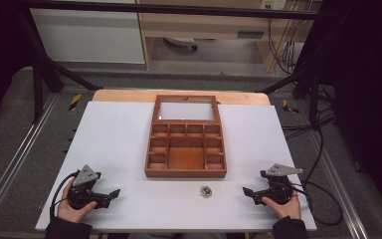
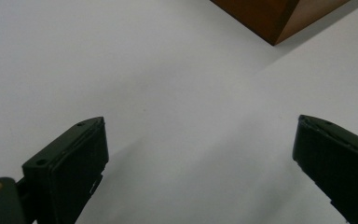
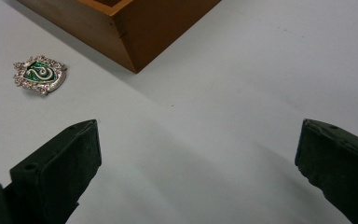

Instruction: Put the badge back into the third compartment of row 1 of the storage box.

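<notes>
From the high view we are seeing the badge too small to make out its design; in the left gripper view the wooden box is being cut off by the top edge, and in the right gripper view its corner alone is showing

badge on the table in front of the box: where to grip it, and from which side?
The badge lies flat on the white table, apart from the wooden box, so only its thin rim is grippable. Probably best: the right gripper, the nearer one with jaws open, comes from above, jaws down, and pinches across the shield's narrower width at opposite edges.
</notes>
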Tool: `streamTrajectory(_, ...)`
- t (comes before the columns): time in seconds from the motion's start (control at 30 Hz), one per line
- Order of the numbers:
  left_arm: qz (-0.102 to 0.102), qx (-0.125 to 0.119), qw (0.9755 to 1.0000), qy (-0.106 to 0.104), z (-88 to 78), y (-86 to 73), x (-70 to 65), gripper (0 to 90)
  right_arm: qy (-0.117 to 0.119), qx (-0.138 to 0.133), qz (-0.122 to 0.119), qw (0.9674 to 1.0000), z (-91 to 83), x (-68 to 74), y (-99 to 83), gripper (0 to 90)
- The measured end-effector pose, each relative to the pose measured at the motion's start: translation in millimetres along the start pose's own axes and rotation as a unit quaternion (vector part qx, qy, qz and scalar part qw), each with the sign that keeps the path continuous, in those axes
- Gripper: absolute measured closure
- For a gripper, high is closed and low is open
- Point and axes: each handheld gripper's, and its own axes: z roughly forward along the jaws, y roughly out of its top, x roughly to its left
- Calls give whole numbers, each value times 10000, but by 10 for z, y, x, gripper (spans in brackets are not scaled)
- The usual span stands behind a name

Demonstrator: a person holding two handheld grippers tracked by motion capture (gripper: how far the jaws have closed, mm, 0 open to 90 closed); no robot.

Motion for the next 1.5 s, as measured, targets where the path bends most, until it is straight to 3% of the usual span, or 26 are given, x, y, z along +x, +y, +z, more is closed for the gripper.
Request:
streamTrajectory(0.67,-19,9,10000,50,-6,-17,-2,32,-37,97,-71,9999,36,68,11,8)
streamTrajectory(1.5,-29,21,10000,65,2,-17,0,35,198,138,-300,9993,151,322,105,15)
